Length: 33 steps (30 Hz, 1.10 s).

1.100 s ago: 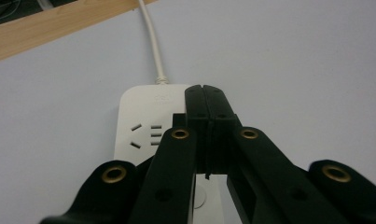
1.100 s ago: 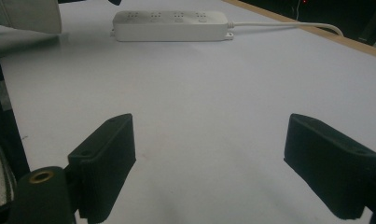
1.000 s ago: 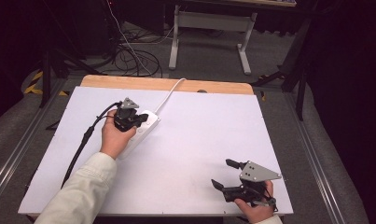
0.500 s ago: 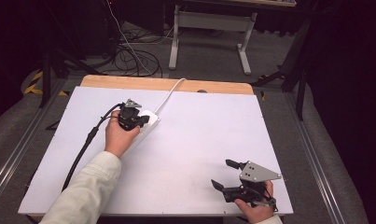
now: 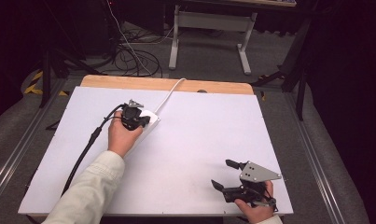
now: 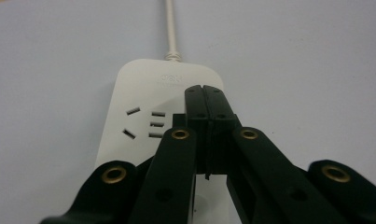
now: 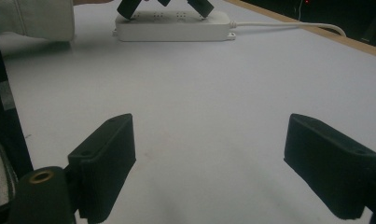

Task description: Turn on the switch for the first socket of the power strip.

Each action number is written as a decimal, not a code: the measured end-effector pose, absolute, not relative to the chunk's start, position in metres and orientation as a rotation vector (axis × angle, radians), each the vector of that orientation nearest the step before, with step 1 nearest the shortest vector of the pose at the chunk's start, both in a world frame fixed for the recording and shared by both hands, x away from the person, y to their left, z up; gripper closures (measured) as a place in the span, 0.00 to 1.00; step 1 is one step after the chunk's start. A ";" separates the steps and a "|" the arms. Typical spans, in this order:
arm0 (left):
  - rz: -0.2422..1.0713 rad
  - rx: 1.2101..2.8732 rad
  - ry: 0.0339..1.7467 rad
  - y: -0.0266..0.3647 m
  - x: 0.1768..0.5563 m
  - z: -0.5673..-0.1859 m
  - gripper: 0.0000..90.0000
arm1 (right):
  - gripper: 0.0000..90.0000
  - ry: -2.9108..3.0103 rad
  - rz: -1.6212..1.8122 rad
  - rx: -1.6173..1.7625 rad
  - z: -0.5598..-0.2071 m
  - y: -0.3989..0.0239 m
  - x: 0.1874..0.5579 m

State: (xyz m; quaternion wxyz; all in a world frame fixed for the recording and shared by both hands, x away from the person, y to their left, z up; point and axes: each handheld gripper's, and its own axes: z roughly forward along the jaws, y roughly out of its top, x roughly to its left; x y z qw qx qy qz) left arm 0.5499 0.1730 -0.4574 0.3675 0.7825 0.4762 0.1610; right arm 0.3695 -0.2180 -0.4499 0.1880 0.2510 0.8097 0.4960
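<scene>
Power strip [image 5: 147, 122], white, flat on worktop [image 5: 199, 140]. Left gripper [image 6: 205, 100] above it, jaws clenched, nothing between. Right gripper [image 5: 225, 173] well apart, jaws released.

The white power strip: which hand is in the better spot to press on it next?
Left. The left gripper, jaws shut, sits right over the power strip. The right gripper rests open near the table's front edge, far from it.

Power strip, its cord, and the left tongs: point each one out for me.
power strip [image 6: 143, 93]: left gripper view, bare top face near the cord end.
cord [image 5: 169, 93]: high view, white run toward the table's far edge.
left tongs [image 6: 205, 100]: left gripper view, closed tips above the strip.
</scene>
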 end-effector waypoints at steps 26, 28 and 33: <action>0.493 2.040 1.221 0.167 0.549 -0.460 1.00 | 0.19 2.284 1.392 0.704 -0.450 -0.217 0.369; 0.495 2.050 1.214 0.167 0.549 -0.460 1.00 | 0.19 2.284 1.389 0.702 -0.450 -0.217 0.369; 0.521 2.055 1.224 0.167 0.550 -0.460 1.00 | 0.19 2.284 1.396 0.702 -0.450 -0.217 0.369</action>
